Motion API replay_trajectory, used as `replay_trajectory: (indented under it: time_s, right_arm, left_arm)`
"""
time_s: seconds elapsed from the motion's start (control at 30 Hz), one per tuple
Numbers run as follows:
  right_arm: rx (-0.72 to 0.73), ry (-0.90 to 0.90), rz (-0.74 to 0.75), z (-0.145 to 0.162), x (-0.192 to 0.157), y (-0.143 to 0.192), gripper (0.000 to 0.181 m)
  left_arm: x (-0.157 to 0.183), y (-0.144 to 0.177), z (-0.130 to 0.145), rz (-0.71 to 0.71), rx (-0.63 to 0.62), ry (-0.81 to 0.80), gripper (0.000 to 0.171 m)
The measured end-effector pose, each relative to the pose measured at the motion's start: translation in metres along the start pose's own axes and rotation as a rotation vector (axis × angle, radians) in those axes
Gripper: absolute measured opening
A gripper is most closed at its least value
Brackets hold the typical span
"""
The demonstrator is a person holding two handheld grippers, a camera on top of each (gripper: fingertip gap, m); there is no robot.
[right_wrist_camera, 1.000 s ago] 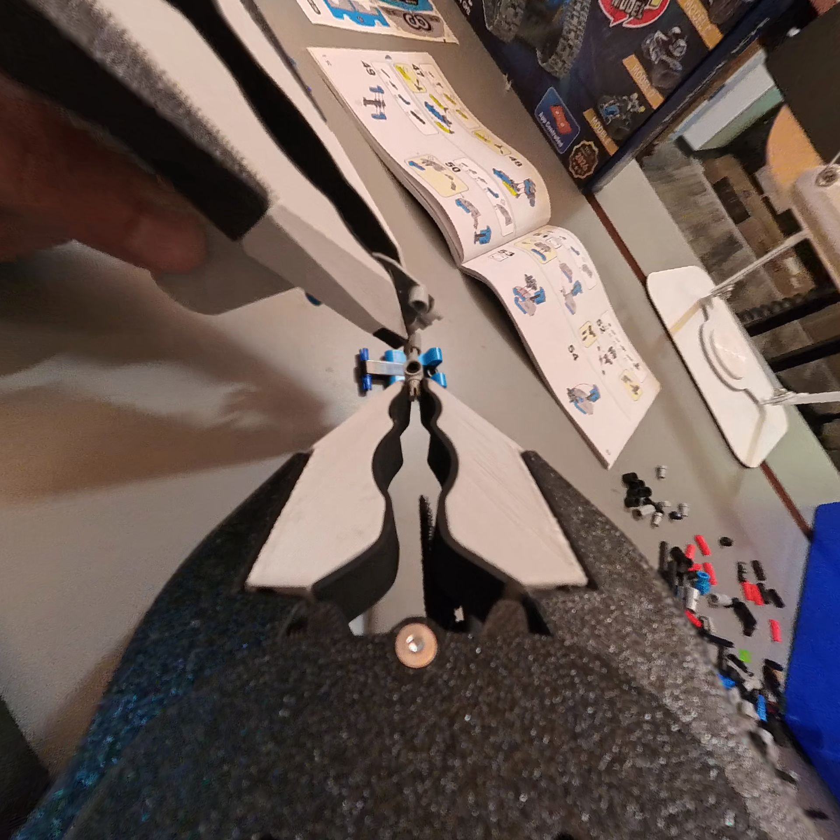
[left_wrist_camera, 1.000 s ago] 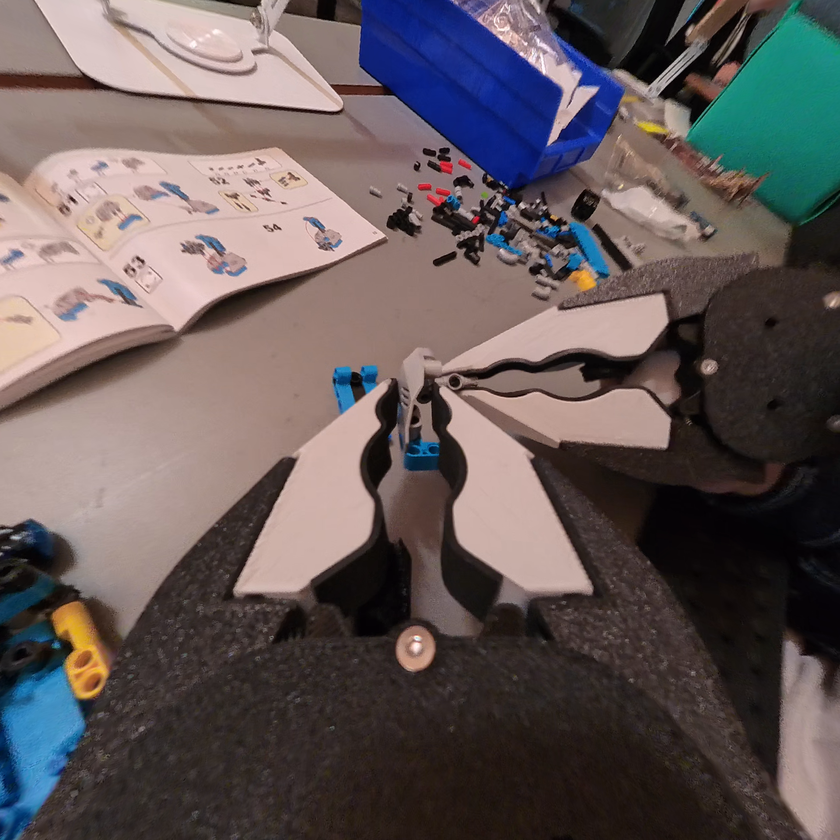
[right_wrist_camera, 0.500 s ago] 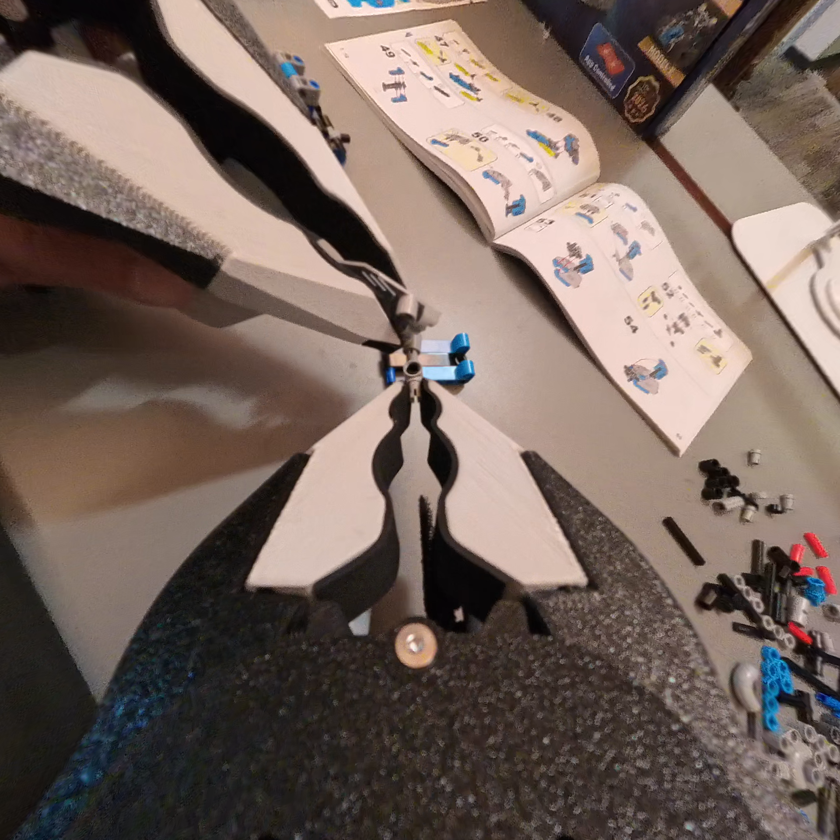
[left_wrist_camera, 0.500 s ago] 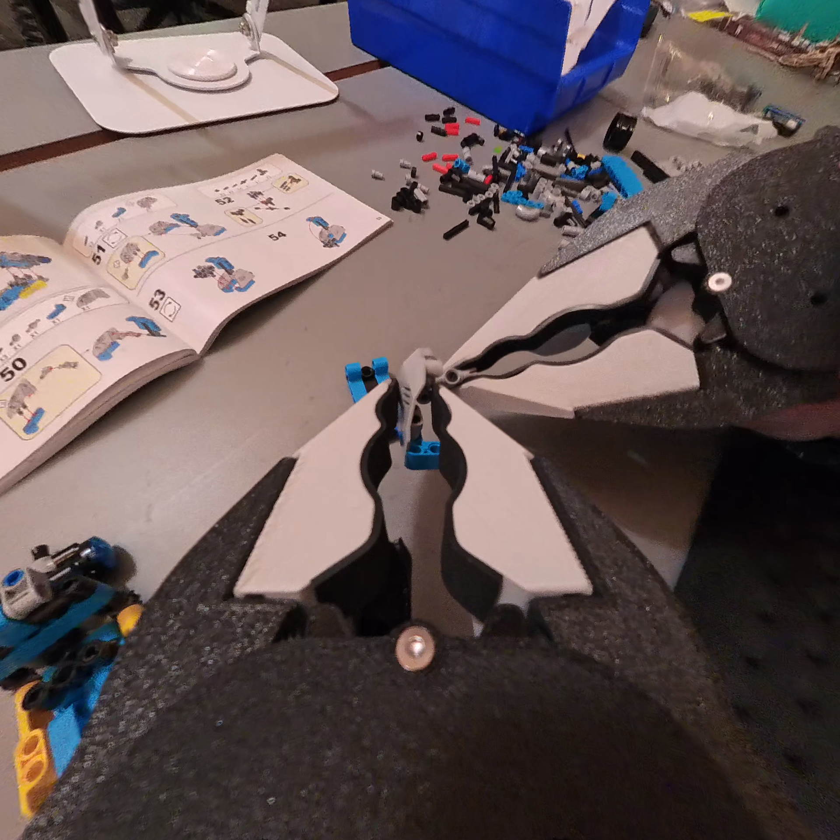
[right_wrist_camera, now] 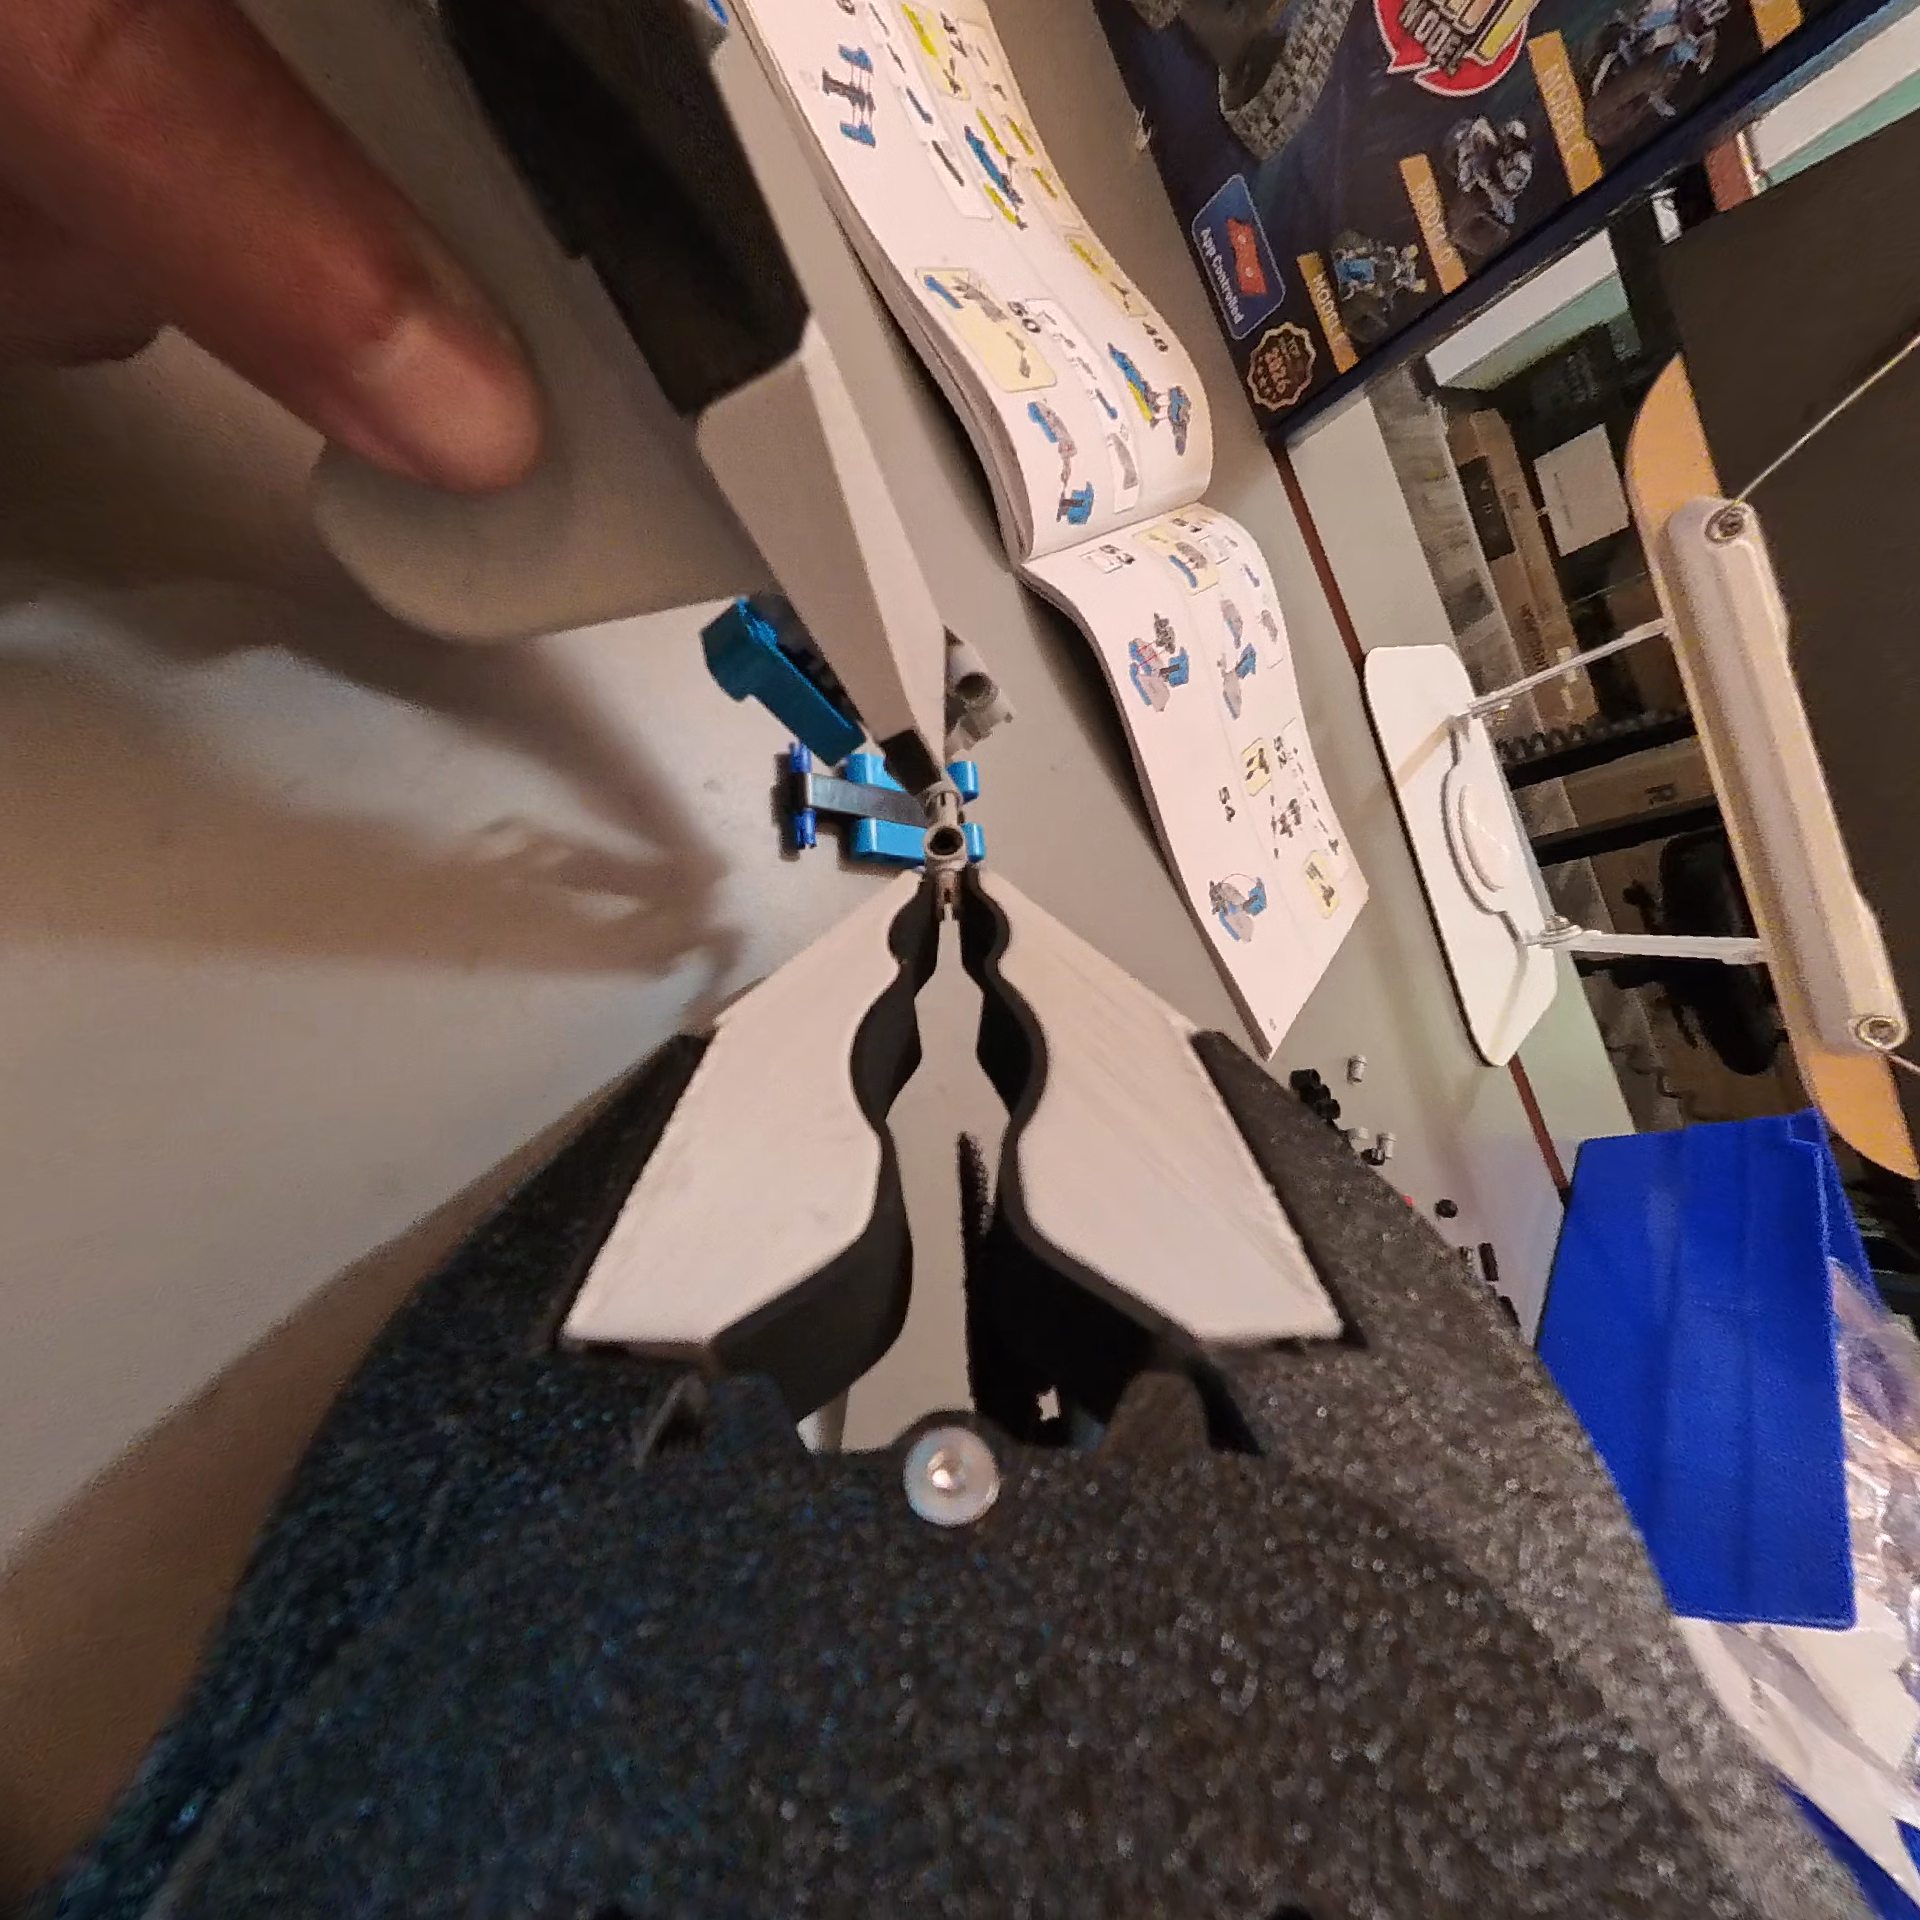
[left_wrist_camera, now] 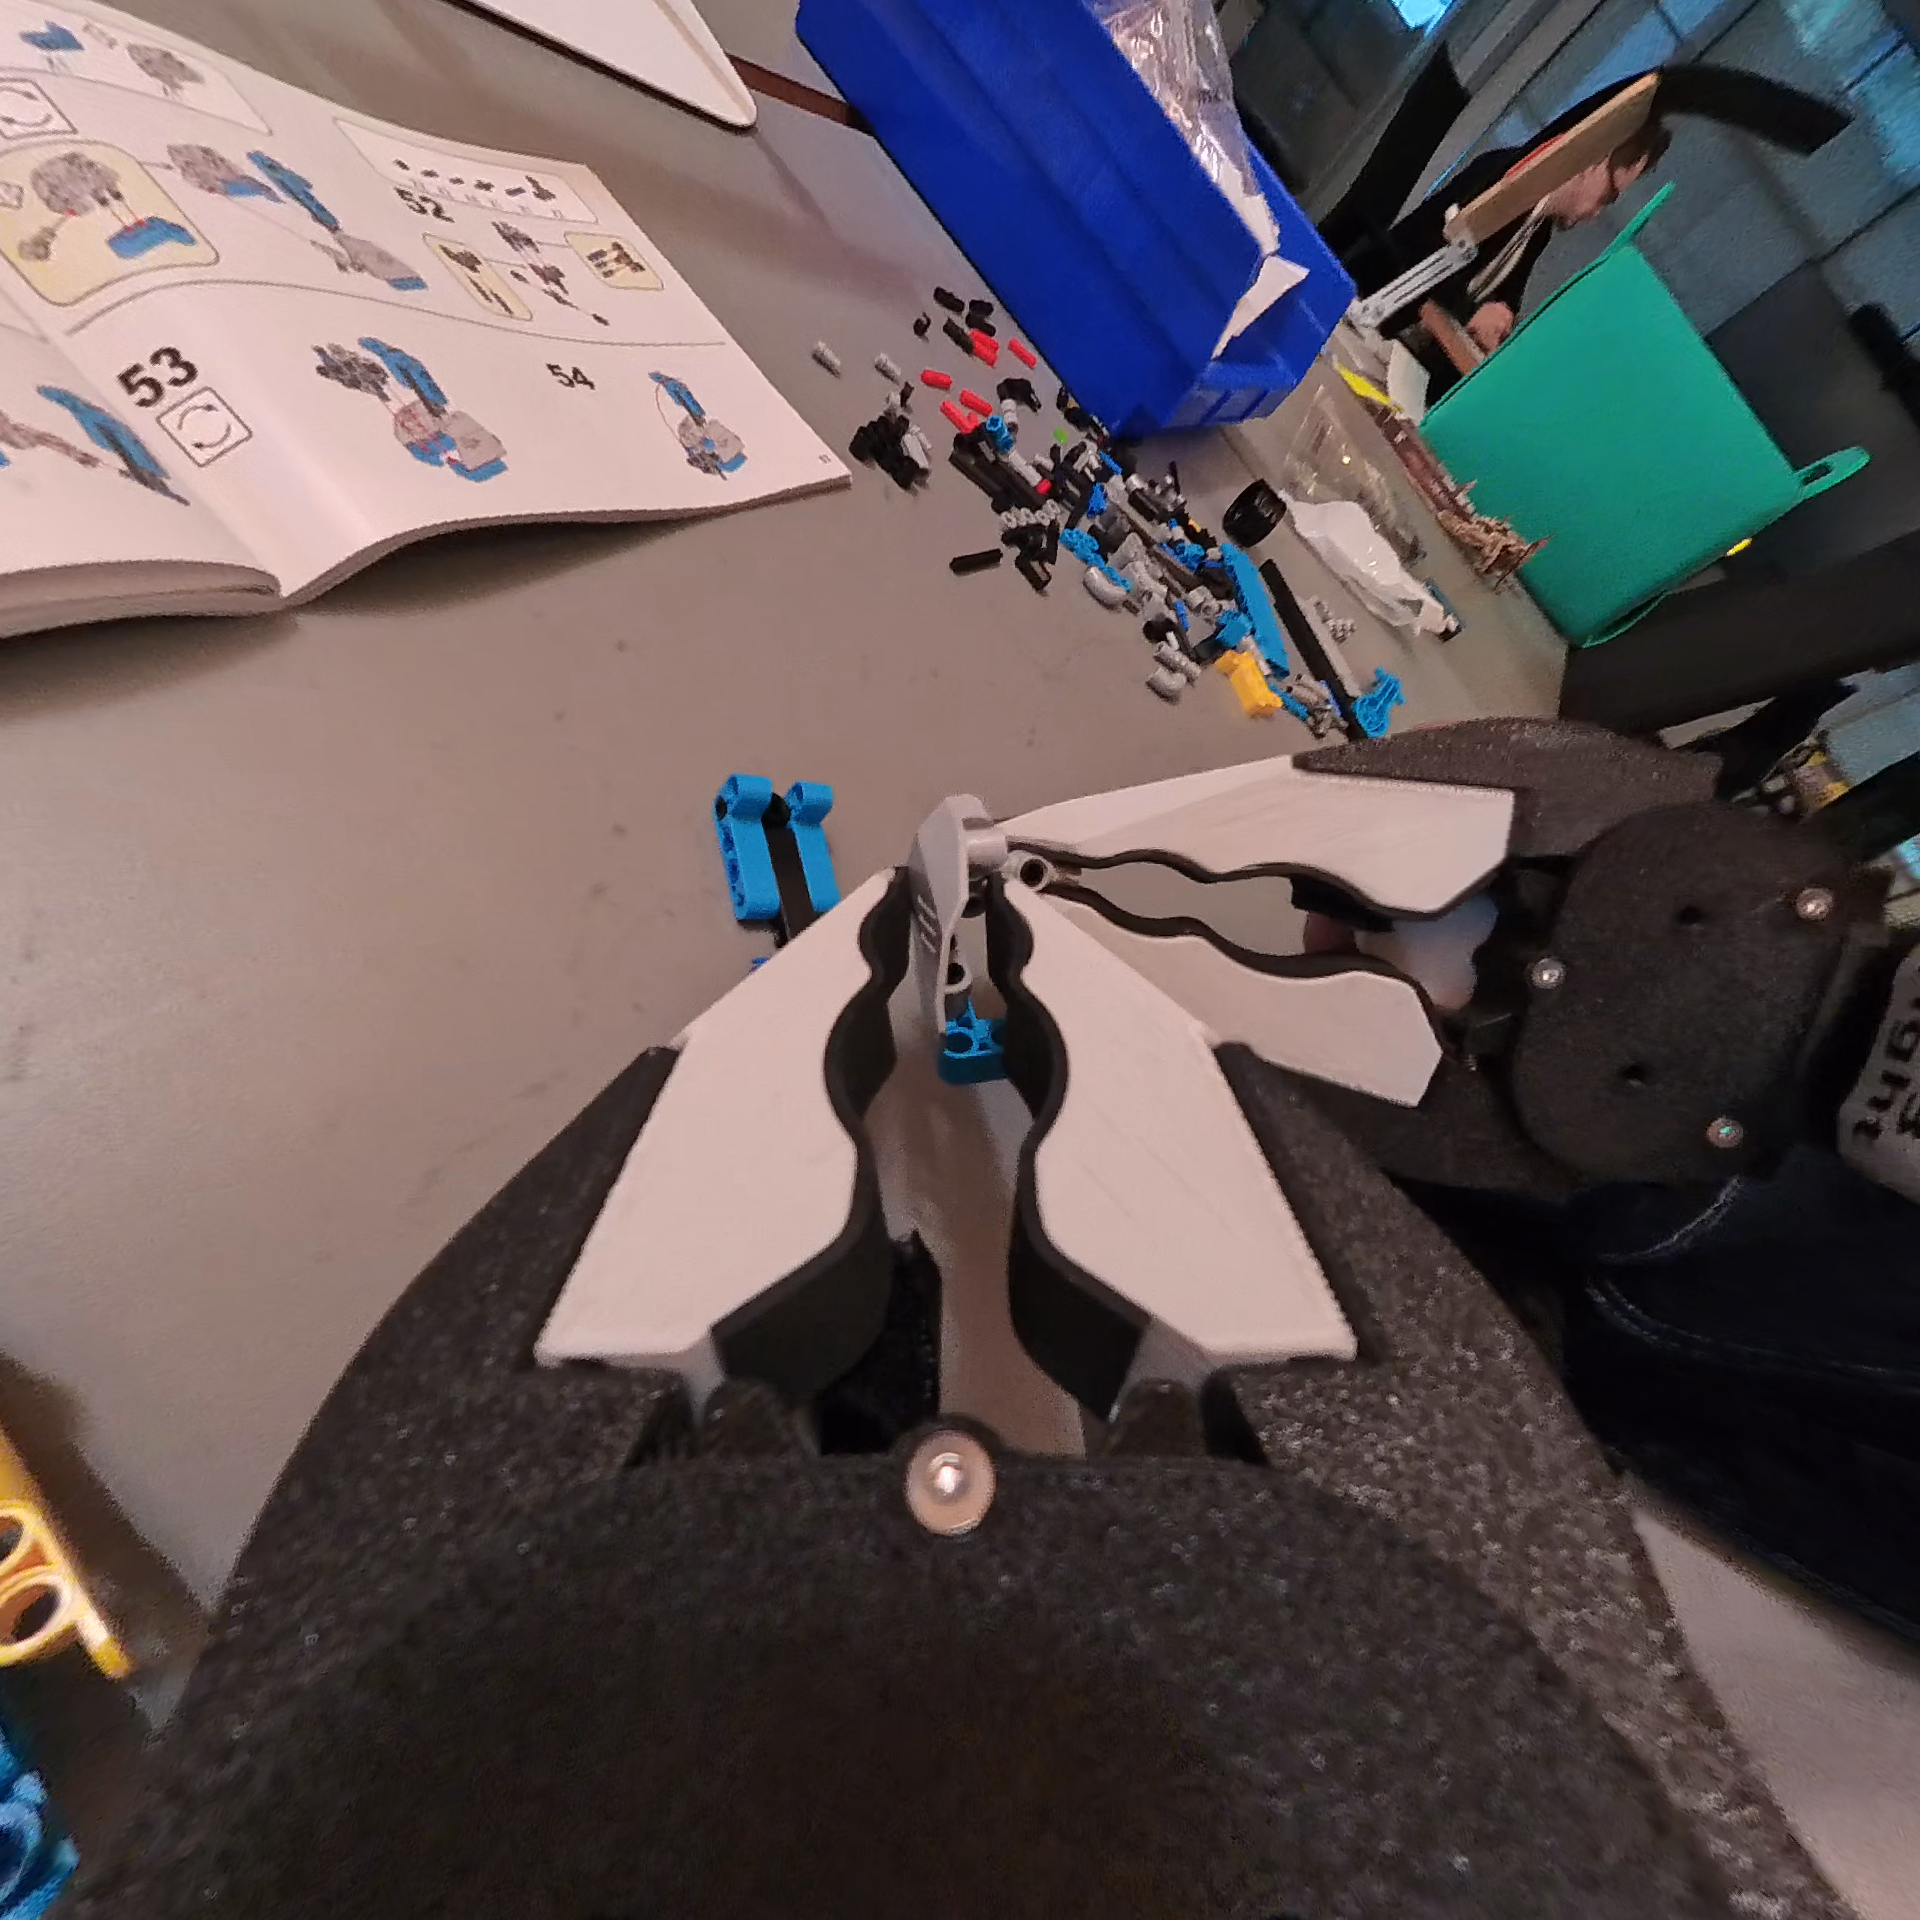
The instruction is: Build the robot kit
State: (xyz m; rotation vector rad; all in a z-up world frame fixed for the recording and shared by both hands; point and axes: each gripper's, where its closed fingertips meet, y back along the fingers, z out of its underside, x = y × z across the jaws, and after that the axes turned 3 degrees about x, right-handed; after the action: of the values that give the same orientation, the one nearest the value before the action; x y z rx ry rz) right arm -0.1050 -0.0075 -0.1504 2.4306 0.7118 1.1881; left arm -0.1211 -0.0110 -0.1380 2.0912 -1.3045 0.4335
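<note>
Entry, mid-frame, both views:

- Left tongs [left_wrist_camera: 951, 909]: one. We log them closed on a grey-and-blue assembly [left_wrist_camera: 935, 925], held above the bench [left_wrist_camera: 416, 831].
- Right tongs [right_wrist_camera: 943, 896]: one. Closed at the very tips on a small grey connector [right_wrist_camera: 943, 844], which meets the top end of the assembly; we cannot tell whether it is seated.
- Change: over the last second both grips have held and the tips have stayed together. Only the views have tilted, and the booklet now sits nearer the upper left of the left view. We read no insertion travel.
- Loose blue-and-black piece [left_wrist_camera: 774, 862]: one, lying on the bench just beyond the tips.
- Open booklet [left_wrist_camera: 364, 343]: one.
- Blue bin [left_wrist_camera: 1060, 208]: one, top centre.
- Green bin [left_wrist_camera: 1600, 436]: one, upper right.
- Heap of small parts [left_wrist_camera: 1101, 509]: one heap; the pieces are too many and too small to count.
- Black wheel [left_wrist_camera: 1255, 511]: one.
- Yellow piece [left_wrist_camera: 42, 1590]: one, lower left edge.
</note>
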Motion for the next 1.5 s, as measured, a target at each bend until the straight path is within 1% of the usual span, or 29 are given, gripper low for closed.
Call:
replay_trajectory:
  time_s: [0.07,0.1,0.2,0.23,0.27,0.33,0.37,0.43,0.5,0.57,0.6,0.67,0.7,0.73,0.77,0.8,0.87,0.9,0.97,1.03,1.1,1.17,1.27,1.37,1.47,1.5]
  right_arm:
    - [0.000,-0.038,-0.034,0.001,-0.002,-0.001,0.003]
    - [0.012,-0.085,-0.075,0.001,-0.005,-0.002,0.003]
    - [0.050,-0.329,-0.242,0.001,-0.014,-0.003,0.003]
    - [0.048,-0.358,-0.276,0.001,-0.018,-0.003,0.002]
    - [0.037,-0.357,-0.278,0.003,-0.019,-0.004,0.002]
    - [0.028,-0.280,-0.220,0.004,-0.015,-0.004,0.003]
    - [0.036,-0.276,-0.206,0.003,-0.014,-0.003,0.003]
    - [0.046,-0.319,-0.237,0.002,-0.015,-0.004,0.003]
    - [0.067,-0.320,-0.234,-0.001,-0.014,-0.004,0.004]
    - [0.123,-0.308,-0.219,-0.006,-0.011,-0.003,0.005]
    - [0.162,-0.321,-0.223,-0.009,-0.008,0.000,0.012]
    - [0.218,-0.404,-0.213,-0.010,0.008,0.005,0.023]
    - [0.283,-0.470,-0.255,-0.017,0.013,0.011,0.032]
    - [0.351,-0.528,-0.296,-0.025,0.018,0.018,0.036]
    - [0.407,-0.548,-0.319,-0.032,0.021,0.024,0.036]
    - [0.425,-0.532,-0.308,-0.034,0.023,0.026,0.036]
    - [0.414,-0.421,-0.247,-0.035,0.021,0.026,0.036]
    - [0.423,-0.373,-0.219,-0.038,0.019,0.028,0.032]
    - [0.430,-0.329,-0.191,-0.044,0.015,0.030,0.028]
    - [0.459,-0.312,-0.192,-0.051,0.012,0.034,0.023]
    - [0.428,-0.294,-0.181,-0.049,0.011,0.030,0.022]
    - [0.415,-0.267,-0.172,-0.046,0.011,0.031,0.007]
    - [0.391,-0.306,-0.231,-0.044,0.009,0.033,0.006]
    - [0.384,-0.412,-0.303,-0.042,0.009,0.032,0.006]
    - [0.379,-0.470,-0.318,-0.041,0.007,0.028,0.008]
    - [0.366,-0.488,-0.304,-0.038,0.009,0.026,0.010]
  left_arm:
    - [-0.001,0.000,0.001,-0.006,-0.009,-0.009,0.014]
    - [-0.002,0.000,0.002,-0.014,-0.015,-0.025,0.014]
    - [0.000,0.000,0.004,-0.023,-0.024,-0.055,0.013]
    - [0.001,-0.001,0.006,-0.025,-0.034,-0.066,0.013]
    - [0.001,-0.002,0.007,-0.032,-0.041,-0.082,0.013]
    - [0.002,-0.003,0.006,-0.027,-0.038,-0.086,0.013]
    - [0.003,-0.002,0.005,-0.026,-0.034,-0.090,0.013]
    - [0.002,-0.002,0.005,-0.039,-0.038,-0.112,0.014]
    - [0.001,0.000,0.003,-0.027,-0.031,-0.102,0.014]
    - [-0.001,0.004,-0.002,-0.021,-0.014,-0.105,0.014]
    - [0.000,0.008,-0.007,-0.015,0.013,-0.112,0.014]
    - [0.003,0.017,-0.022,0.004,0.090,-0.123,0.014]
    - [0.002,0.021,-0.025,-0.005,0.109,-0.129,0.014]
    - [0.003,0.023,-0.027,0.013,0.119,-0.115,0.014]
    - [0.007,0.024,-0.028,0.051,0.125,-0.084,0.014]
    - [0.010,0.025,-0.031,0.089,0.136,-0.043,0.014]
    - [0.013,0.030,-0.035,0.167,0.155,0.047,0.014]
    - [0.016,0.032,-0.035,0.209,0.149,0.092,0.014]
    - [0.018,0.033,-0.034,0.244,0.149,0.139,0.014]
    - [0.020,0.030,-0.028,0.245,0.113,0.122,0.014]
    - [0.025,0.027,-0.024,0.257,0.090,0.102,0.014]
    - [0.026,0.025,-0.022,0.244,0.078,0.076,0.015]
    - [0.029,0.024,-0.019,0.221,0.065,0.017,0.015]
    - [0.027,0.023,-0.018,0.138,0.062,-0.126,0.015]
    - [0.022,0.025,-0.019,0.059,0.060,-0.219,0.015]
    - [0.013,0.029,-0.024,0.002,0.074,-0.236,0.015]
